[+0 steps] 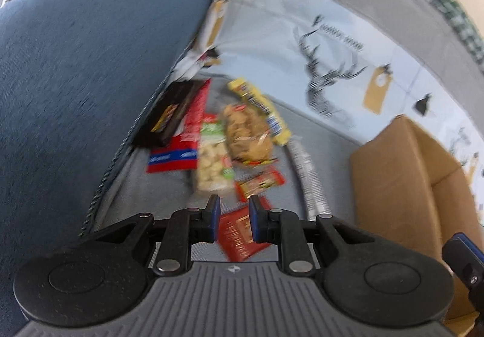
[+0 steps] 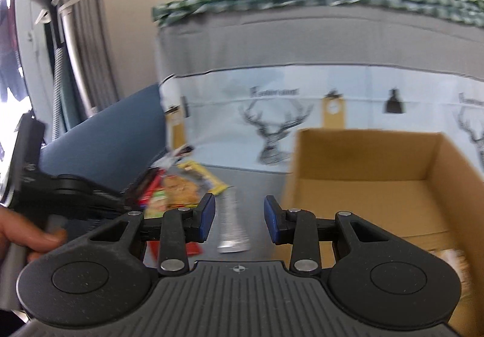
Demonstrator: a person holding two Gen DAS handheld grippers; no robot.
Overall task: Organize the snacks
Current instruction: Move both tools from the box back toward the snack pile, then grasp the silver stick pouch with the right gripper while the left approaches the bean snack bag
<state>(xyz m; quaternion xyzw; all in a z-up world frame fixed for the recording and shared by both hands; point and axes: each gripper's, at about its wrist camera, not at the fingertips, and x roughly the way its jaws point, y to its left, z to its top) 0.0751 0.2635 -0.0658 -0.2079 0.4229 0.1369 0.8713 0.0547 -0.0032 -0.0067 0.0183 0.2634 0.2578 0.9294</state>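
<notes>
Beside the cardboard box (image 1: 402,185), on the grey seat cover (image 1: 145,182), the snacks lie in a loose heap. Taking the box as landmark: nearest its left wall runs a long silver wrapper (image 1: 305,173), then a yellow packet (image 1: 260,107) further back, a clear bag of brown biscuits (image 1: 248,134), and a clear bag of pale round snacks (image 1: 211,161) with a green label. Further left still lie a flat red pouch (image 1: 184,140) and a black packet (image 1: 172,116), the latter against the blue cushion (image 1: 75,80). A small red-and-gold bar (image 1: 260,182) sits in front of the biscuit bag. The left gripper (image 1: 234,222) hangs over a red packet (image 1: 239,234), the snack closest to the camera; its jaws stand narrowly apart with the packet seen through the gap, and blur hides whether the pads touch it. The right gripper (image 2: 239,222) hovers left of the box's near corner, jaws spread with nothing between them, the silver wrapper lying below the gap. From the right wrist view the box (image 2: 363,179) is open-topped, with something pale at its near edge, too blurred to identify. A hand (image 2: 21,234) holds the other tool at the left edge.
</notes>
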